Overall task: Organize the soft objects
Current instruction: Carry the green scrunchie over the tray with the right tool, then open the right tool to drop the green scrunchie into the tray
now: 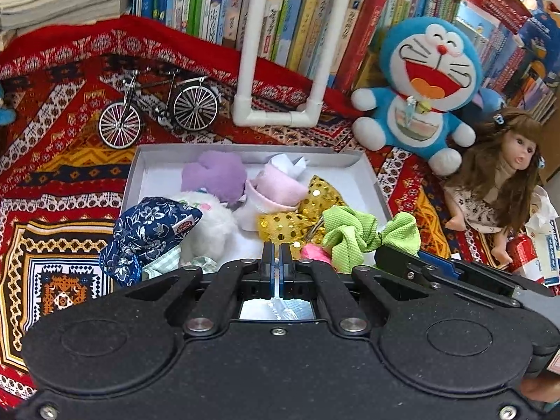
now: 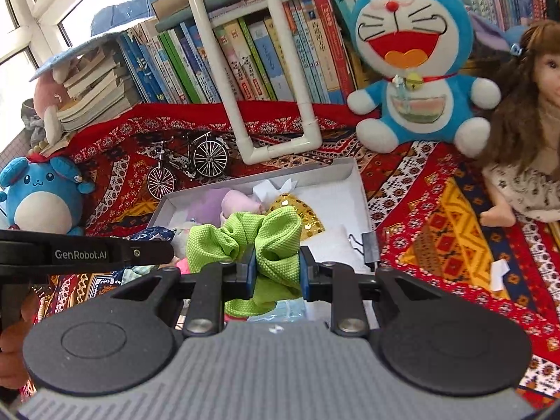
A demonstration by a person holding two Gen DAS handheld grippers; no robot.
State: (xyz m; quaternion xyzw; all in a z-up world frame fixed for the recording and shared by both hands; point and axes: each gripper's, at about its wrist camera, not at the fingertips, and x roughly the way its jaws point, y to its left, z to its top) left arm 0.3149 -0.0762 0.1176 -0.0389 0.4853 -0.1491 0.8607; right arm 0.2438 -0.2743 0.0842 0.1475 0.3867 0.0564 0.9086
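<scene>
Two wrist cameras looked down over a worktop draped in a red patterned cloth (image 1: 70, 175). In the middle sat a shallow white box (image 1: 147, 171) holding soft things: a purple plush piece (image 1: 217, 175), a pink and white sock-like bundle (image 1: 276, 189), a white fluffy toy (image 1: 213, 224) and a gold sequined bow (image 1: 308, 210). A dark blue floral pouch (image 1: 150, 234) hung over the box's near left corner.

The right claw (image 2: 276, 276) was clamped on a lime green fabric scrunchie (image 2: 245, 238), which bulged out between and above its blue pads, held over the near edge of the box. The left claw (image 1: 276, 273) was pressed together with nothing in it, pointing down at the box's near edge, just left of the scrunchie.

Behind the box stood a small model bicycle (image 1: 157, 108), a white pipe frame (image 1: 276, 115), a blue and white cat plush (image 1: 420, 84) and a long-haired doll (image 1: 500, 175), all before a row of books (image 1: 245, 7).
</scene>
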